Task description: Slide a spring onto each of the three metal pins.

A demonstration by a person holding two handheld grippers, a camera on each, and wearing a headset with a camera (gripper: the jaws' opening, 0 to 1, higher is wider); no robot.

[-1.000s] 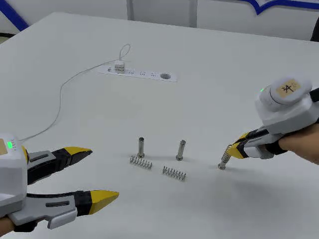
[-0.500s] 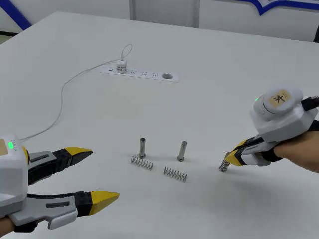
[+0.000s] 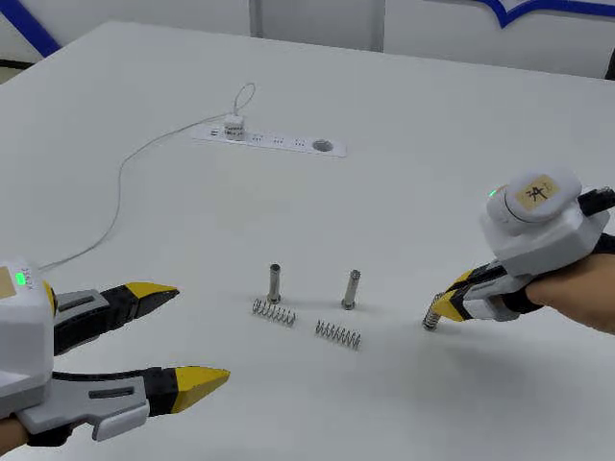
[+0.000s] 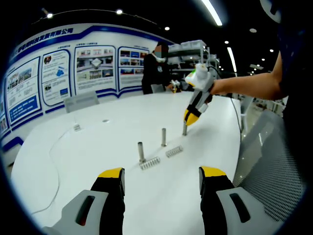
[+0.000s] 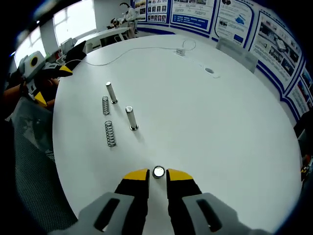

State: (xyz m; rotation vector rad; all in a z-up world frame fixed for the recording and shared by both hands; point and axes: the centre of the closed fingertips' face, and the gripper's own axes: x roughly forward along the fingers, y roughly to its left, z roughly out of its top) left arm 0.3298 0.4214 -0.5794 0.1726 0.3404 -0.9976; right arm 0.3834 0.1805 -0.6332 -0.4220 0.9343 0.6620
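While right tongs (image 5: 157, 175) clasp a pin (image 5: 158, 172) | springs (image 5: 110, 133) lie apart

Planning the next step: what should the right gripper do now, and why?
Probably open the right gripper and back off: its spring already sits on the right pin, while two loose springs lie by two bare pins.

**Open Bench, 1 Small Cluster**

The left pin (image 3: 274, 284) and middle pin (image 3: 351, 289) stand upright, with 2 springs (image 3: 273, 312) (image 3: 337, 334) lying just before them. The right gripper (image 3: 444, 309) crowds the right pin (image 3: 432, 317). Bare table (image 3: 432, 173) separates the left gripper (image 3: 202, 331) from them. The power strip (image 3: 269, 140) and cable (image 3: 120, 182) lie well behind.
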